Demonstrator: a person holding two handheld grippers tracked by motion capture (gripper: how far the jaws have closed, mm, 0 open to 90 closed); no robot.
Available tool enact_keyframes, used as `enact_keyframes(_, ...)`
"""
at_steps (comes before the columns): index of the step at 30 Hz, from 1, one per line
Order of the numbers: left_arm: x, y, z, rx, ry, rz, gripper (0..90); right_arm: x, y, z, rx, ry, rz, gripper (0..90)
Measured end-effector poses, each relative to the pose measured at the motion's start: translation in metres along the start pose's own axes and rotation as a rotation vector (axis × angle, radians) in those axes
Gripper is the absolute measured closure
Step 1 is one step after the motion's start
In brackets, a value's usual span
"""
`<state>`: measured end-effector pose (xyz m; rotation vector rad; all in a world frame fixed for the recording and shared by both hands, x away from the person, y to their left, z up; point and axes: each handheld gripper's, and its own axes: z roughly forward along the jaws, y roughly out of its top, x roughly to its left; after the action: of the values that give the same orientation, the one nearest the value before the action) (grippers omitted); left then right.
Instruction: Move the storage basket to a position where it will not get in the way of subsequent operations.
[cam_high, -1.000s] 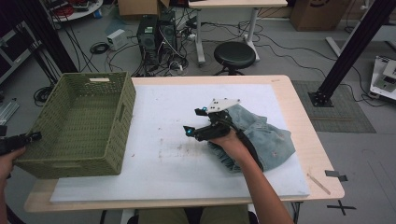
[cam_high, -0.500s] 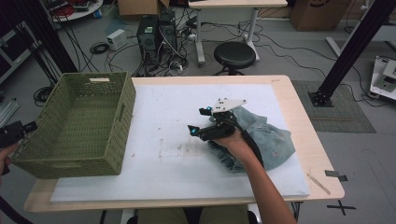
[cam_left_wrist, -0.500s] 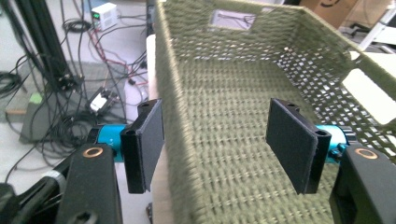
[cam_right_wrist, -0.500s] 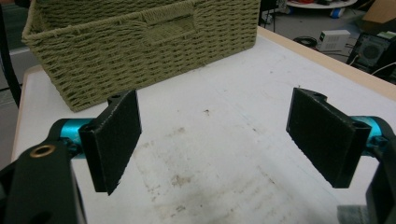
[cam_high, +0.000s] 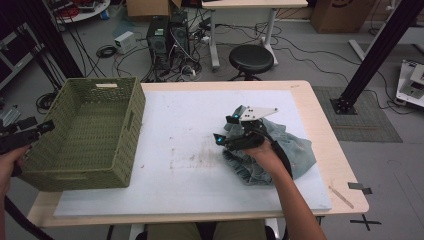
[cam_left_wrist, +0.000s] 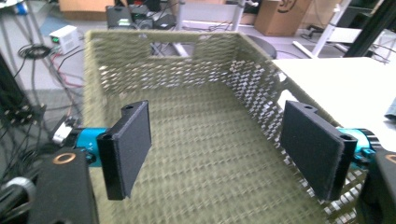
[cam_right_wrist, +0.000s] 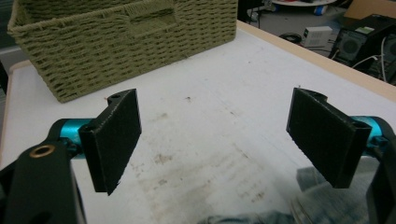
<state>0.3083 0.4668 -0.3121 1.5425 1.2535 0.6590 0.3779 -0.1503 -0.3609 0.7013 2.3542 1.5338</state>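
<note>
With the green basket (cam_high: 85, 135) just released at the bench's (cam_high: 200, 145) left end by the left gripper (cam_left_wrist: 217, 151), whose empty jaws have just been opening, the wide-open right gripper (cam_right_wrist: 224, 140) is held over the crumpled jeans (cam_high: 295, 155) well right of the basket, so closing on the denim is judged next.

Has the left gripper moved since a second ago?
Yes. In the high view the left gripper has shifted right, toward the basket's near-left corner. Its fingers have just been opening, nothing between them.

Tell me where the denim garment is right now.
In the high view the denim garment lies crumpled on the white mat at the table's right side, under the right gripper, well apart from the green basket.
</note>
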Motion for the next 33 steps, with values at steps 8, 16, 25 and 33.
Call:
enact_keyframes(8,-0.031,0.011,0.023,-0.024,-0.089,0.010,23.3,-0.010,-0.009,-0.019,0.009,-0.023,0.008,18.1)
enact_keyframes(16,-0.062,0.012,0.051,-0.027,-0.171,0.036,23.3,-0.022,-0.017,-0.039,0.027,-0.059,0.015,18.1)
enact_keyframes(25,-0.103,0.016,0.080,-0.028,-0.243,0.080,23.3,-0.033,-0.028,-0.057,0.032,-0.090,0.035,18.1)
enact_keyframes(33,-0.138,0.016,0.102,-0.045,-0.314,0.124,23.3,-0.040,-0.035,-0.067,0.024,-0.109,0.051,18.1)
